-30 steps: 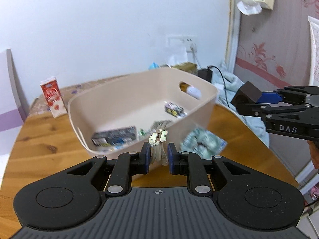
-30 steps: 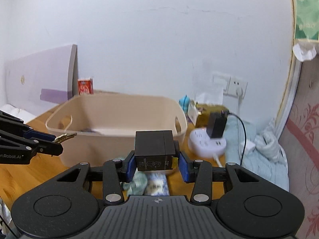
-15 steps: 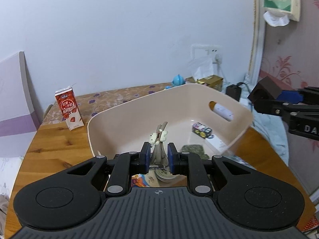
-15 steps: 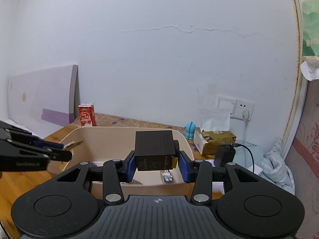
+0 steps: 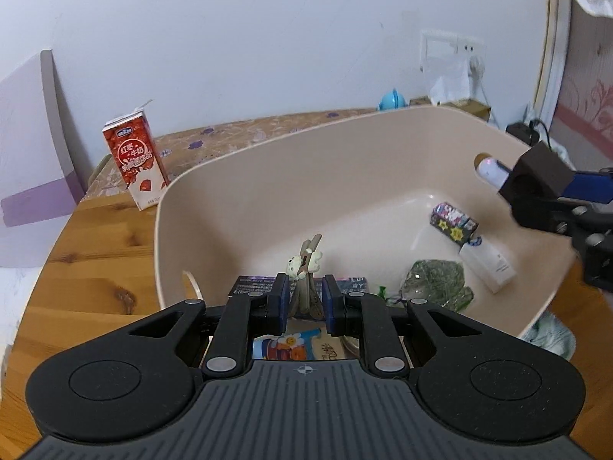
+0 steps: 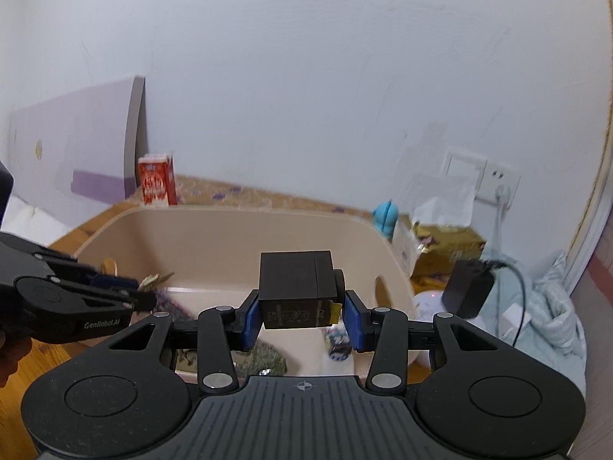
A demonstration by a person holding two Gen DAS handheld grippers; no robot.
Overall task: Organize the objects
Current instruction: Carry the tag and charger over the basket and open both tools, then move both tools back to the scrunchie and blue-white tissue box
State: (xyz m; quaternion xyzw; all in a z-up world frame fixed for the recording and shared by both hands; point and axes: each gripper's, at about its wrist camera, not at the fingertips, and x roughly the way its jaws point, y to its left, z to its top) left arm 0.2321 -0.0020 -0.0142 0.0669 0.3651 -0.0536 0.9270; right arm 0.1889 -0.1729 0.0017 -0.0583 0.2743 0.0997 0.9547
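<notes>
Moved forward over the beige bin (image 5: 230, 199) since a second ago: left gripper (image 5: 304, 299) clamped on a clip with a small charm (image 5: 306, 264), right gripper (image 6: 299, 316) at 3 o'clock, gripping a black box (image 6: 297, 287). Inside at 2 o'clock, a patterned box (image 5: 454, 222).

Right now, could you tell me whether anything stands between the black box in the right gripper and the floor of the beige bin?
Nothing visible bars the way. The black box, clamped in the right gripper, hangs over the open beige bin. Below it lie a green packet and a small patterned box, with bare floor between them.
</notes>
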